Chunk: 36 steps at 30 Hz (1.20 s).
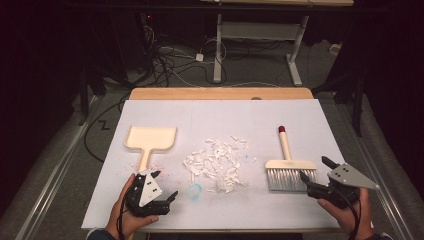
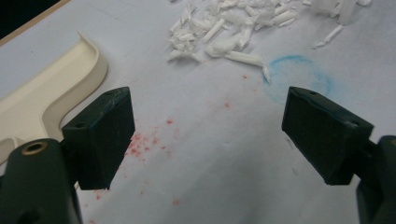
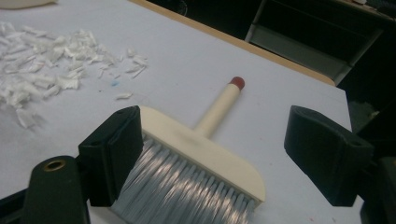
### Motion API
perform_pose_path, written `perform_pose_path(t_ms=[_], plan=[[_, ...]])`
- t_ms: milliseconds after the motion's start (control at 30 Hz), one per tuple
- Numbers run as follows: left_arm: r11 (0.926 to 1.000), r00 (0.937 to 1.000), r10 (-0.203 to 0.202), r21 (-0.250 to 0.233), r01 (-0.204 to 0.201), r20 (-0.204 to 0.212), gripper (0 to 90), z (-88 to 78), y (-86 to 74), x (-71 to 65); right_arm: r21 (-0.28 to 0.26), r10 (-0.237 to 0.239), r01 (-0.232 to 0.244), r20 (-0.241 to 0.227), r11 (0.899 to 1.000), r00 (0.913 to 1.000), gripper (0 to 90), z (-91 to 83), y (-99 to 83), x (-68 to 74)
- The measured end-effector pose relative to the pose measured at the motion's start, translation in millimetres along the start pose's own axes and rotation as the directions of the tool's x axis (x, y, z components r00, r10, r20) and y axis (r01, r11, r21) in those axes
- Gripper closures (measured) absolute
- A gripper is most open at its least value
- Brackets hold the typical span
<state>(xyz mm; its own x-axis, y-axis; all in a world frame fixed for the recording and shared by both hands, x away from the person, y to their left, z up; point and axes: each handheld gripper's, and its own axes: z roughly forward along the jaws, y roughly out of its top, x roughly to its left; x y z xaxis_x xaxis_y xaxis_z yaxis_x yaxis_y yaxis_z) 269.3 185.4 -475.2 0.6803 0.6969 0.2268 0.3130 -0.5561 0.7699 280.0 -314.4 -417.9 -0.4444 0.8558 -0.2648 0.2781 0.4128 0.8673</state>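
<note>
The cream flat hand brush with grey bristles (image 1: pixel 286 167) lies right of the pile of white paper scraps (image 1: pixel 218 161), handle pointing away. The right gripper (image 1: pixel 316 176), jaws wide apart, empty, hovers at its bristles; the left gripper (image 1: pixel 165 186) gapes empty near the cream plastic dustpan (image 1: pixel 150 139).

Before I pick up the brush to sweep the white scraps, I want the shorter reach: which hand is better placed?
The right gripper: its open jaws sit beside the brush. The left gripper is by the dustpan, across the scraps.
</note>
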Motion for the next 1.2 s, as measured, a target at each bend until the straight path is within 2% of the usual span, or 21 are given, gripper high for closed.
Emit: perform_pose_path(t_ms=[133, 300, 433, 500, 667, 733, 967, 1033, 1100, 1133, 1200], plan=[[0.9992, 0.9993, 0.037, 0.017, -0.037, 0.005, 16.3, 5.1, 2.8, -3.0, -0.018, -0.017, 0.017, -0.003, 1.0, 0.9999, 20.4, -0.6, -2.9, 3.7], [0.9991, 0.9992, 0.04, 0.016, -0.04, 0.007, 16.3, 3.6, 0.3, -3.8, -0.053, -0.047, 0.048, 0.032, 0.997, 0.9984, 20.3, -2.0, -0.9, 4.9], [0.9993, 0.9994, 0.034, 0.013, -0.034, 0.006, 16.3, 1.8, -2.4, -1.4, -0.049, -0.059, 0.061, 0.038, 0.997, 0.9975, 20.3, -0.2, -0.7, 7.3], [0.9994, 0.9994, 0.034, 0.011, -0.034, 0.008, 16.3, 1.7, -2.2, -1.8, -0.043, -0.068, 0.069, 0.038, 0.997, 0.997, 20.3, 0.8, -0.7, 7.1], [0.9988, 0.9988, 0.046, 0.017, -0.046, 0.014, 16.3, 3.1, -1.8, -3.6, -0.012, -0.049, 0.05, 0.049, 0.999, 0.9976, 20.7, 7.8, 1.7, 5.1], [0.9988, 0.9989, 0.045, 0.021, -0.045, 0.014, 16.3, 3.5, -2.2, -3.8, -0.004, -0.046, 0.046, 0.033, 0.999, 0.9984, 20.7, 12.2, 2.5, 3.6], [0.9984, 0.9989, 0.044, 0.035, -0.045, 0.015, 16.3, 2.4, -3.9, -4.0, 0.046, -0.038, 0.036, 0.051, 0.998, 0.9979, 21.1, 27.9, 11.5, -0.8], [0.9987, 0.9992, 0.038, 0.033, -0.039, 0.014, 16.3, 2.8, -3.0, -4.3, 0.085, -0.014, 0.01, 0.047, 0.996, 0.9988, 22.7, 38.7, 19.9, -5.0], [0.9985, 0.9991, 0.04, 0.038, -0.04, 0.016, 16.3, 3.9, -2.9, -4.4, 0.141, -0.013, 0.005, 0.054, 0.99, 0.9985, 22.4, 49.0, 27.0, -8.0], [0.9985, 0.9991, 0.04, 0.038, -0.04, 0.016, 16.3, 3.9, -2.9, -4.4, 0.171, -0.017, 0.004, 0.073, 0.985, 0.9972, 22.7, 54.7, 30.6, -9.1], [0.9982, 0.999, 0.04, 0.044, -0.041, 0.019, 16.3, 4.8, -3.1, -3.9, 0.267, -0.015, -0.015, 0.107, 0.963, 0.9941, 22.7, 69.9, 38.4, -11.9]])
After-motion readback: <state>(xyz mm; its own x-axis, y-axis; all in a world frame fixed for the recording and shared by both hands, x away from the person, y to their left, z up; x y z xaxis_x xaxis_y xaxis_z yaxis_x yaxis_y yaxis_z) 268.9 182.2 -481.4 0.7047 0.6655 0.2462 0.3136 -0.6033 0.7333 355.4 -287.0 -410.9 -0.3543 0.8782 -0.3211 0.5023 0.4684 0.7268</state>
